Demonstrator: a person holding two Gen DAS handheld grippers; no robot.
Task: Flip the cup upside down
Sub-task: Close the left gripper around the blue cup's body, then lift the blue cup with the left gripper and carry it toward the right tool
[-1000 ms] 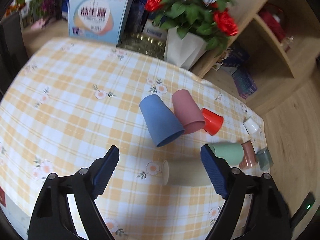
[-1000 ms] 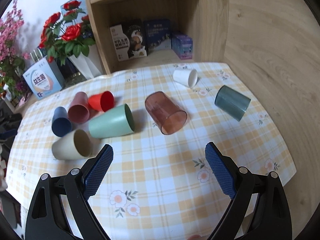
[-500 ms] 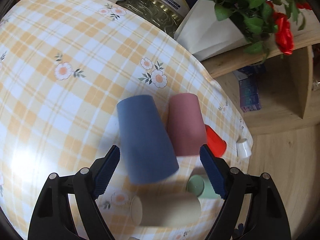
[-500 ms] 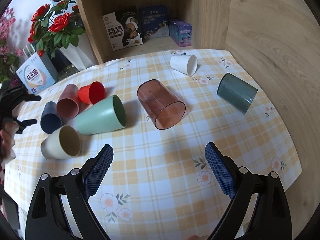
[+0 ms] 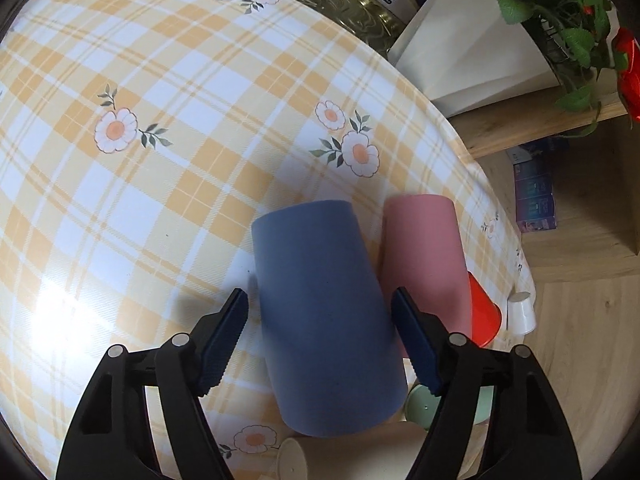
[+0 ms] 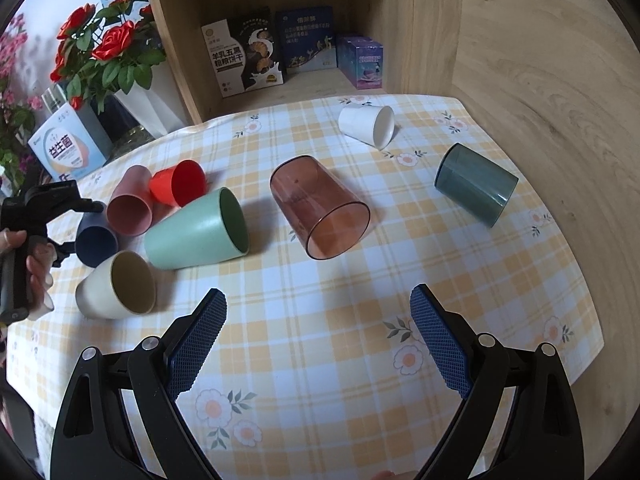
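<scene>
- The matte dark-blue tapered plastic cup lies on its side on the desk, which is covered in a yellow-and-white checked cloth with daisies. Its closed base points away from the left wrist camera and its mouth points back toward that camera.
- Just beside it, apparently touching along the wall, lies a dusty-pink tapered cup. A cream cup and a mint-green cup lie close to the blue cup's mouth end.
- The left tongs are open and straddle the blue cup around mid-body. One blue ribbed pad stands on each side, with a visible gap on the left side; nothing is gripped yet.
- The right tongs are spread wide and empty, hovering over bare cloth, well apart from every cup.
- Handling, as a judgement: the cup looks light, rigid and thin-walled, with a smooth matte surface, so a moderate squeeze should hold it without crushing.
- The taper could let it slide toward the narrow base, so the ribbed pads are best placed across the wider half, near the mouth.
- Risk: the right-hand pad sits in the narrow gap beside the pink cup and may nudge or pinch that neighbour when closing.
</scene>
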